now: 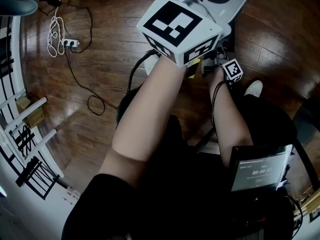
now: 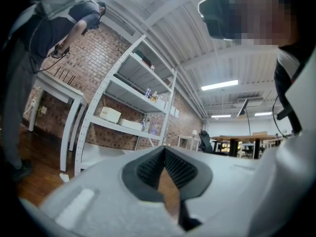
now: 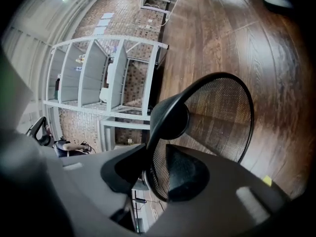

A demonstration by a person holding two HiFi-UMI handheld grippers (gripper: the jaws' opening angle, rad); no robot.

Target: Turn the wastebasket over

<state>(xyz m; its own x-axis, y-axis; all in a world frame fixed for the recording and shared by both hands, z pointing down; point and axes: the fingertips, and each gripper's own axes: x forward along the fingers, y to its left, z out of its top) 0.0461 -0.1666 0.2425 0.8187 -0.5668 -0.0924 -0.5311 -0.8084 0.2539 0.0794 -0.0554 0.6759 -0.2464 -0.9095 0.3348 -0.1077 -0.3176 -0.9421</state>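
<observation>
Wastebasket rim, pinched only by my right gripper, may slip mid-turn; my left gripper stays out, clenched empty.

The left gripper points level into a large room, its two dark ribbed pads touching at the tips with only a narrow wedge of gap below them and nothing held there. Beyond it a white shelving unit stands against a brick wall, with pale boxes on a lower shelf and small bottles higher up. Left of the shelves is a white table, and a person in a dark top leans over it. Wooden floor shows at lower left. Far back are desks and an office chair under strip lights. A second person's dark headset fills the top right.
</observation>
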